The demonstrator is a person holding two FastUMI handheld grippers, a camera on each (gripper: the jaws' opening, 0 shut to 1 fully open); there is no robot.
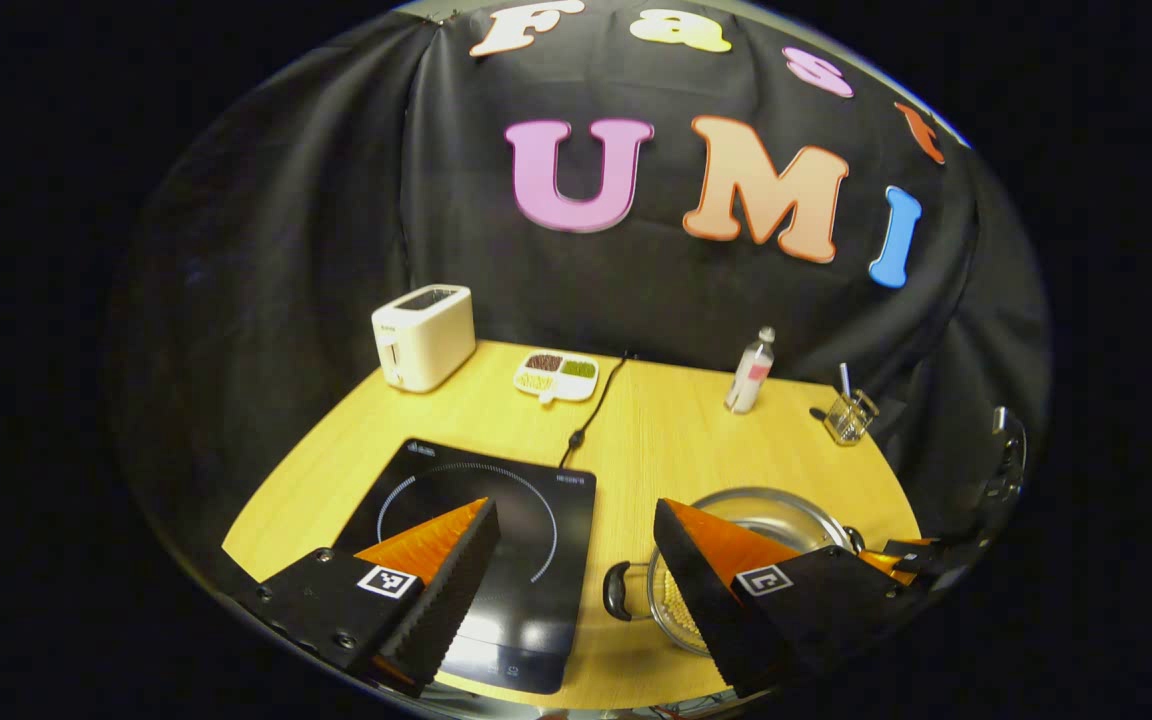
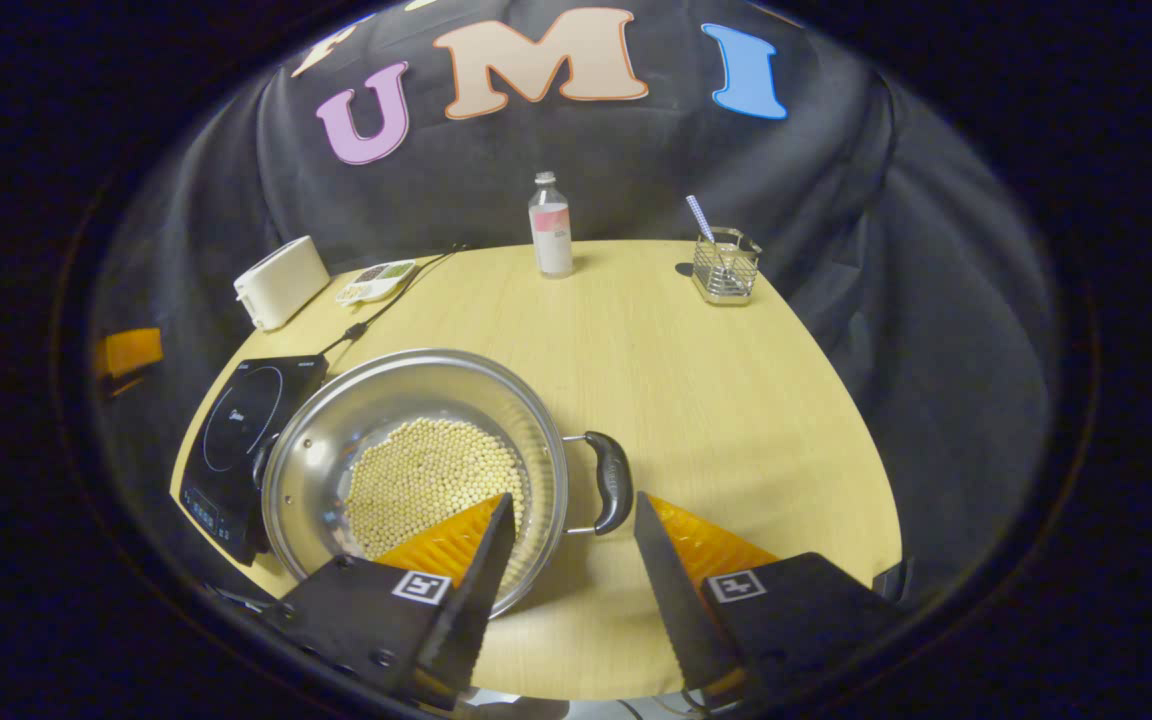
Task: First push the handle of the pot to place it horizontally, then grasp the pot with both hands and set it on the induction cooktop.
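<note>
A steel pot (image 2: 406, 400) holding small yellow beads stands on the wooden table (image 2: 696, 400), just right of the black induction cooktop (image 2: 236, 425). Its right-hand black handle (image 2: 612, 482) lies just beyond the tips of my open right gripper (image 2: 574, 500), whose left finger overlaps the pot's rim. In the left gripper view the pot (image 1: 771, 505) is at the lower right, partly hidden by a finger, with its left handle (image 1: 618, 590) facing the cooktop (image 1: 526, 590). My left gripper (image 1: 574, 512) hangs open over the cooktop's near side, holding nothing.
At the back stand a white toaster (image 1: 423, 335), a divided snack dish (image 1: 556, 375), a small bottle (image 1: 752, 372) and a clear holder (image 1: 850, 416) with a utensil. The cooktop's power cord (image 1: 591, 415) runs to the back edge. The table's front edge is close below both grippers.
</note>
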